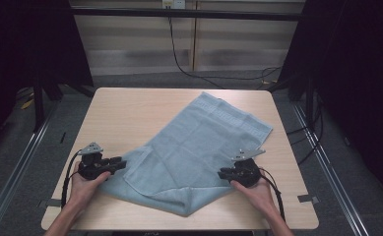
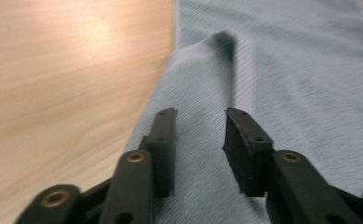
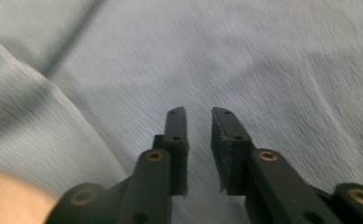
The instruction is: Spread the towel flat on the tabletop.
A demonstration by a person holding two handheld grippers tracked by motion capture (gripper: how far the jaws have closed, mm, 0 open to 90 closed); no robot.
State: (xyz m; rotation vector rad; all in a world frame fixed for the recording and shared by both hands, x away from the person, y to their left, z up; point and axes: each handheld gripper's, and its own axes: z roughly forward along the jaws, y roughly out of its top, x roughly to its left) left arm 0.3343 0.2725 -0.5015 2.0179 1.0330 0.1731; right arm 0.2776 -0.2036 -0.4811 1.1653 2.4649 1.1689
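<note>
A light blue towel (image 1: 194,147) lies slantwise across the wooden table (image 1: 130,108), with its near part folded into loose flaps. My left gripper (image 1: 121,165) rests at the towel's left edge, held by a hand. In the left gripper view its jaws (image 2: 200,114) stand apart over the towel (image 2: 286,70), where a raised fold runs ahead of them; nothing is pinched. My right gripper (image 1: 222,173) sits at the towel's right edge. In the right gripper view its jaws (image 3: 198,112) hover over the towel (image 3: 263,60) with a narrow gap and no cloth between the pads.
Bare tabletop (image 2: 53,70) lies to the left of the towel and along the far edge. Black cables (image 1: 179,59) trail over the floor behind the table. Dark curtains hang on both sides, and metal rails (image 1: 21,157) run along the floor.
</note>
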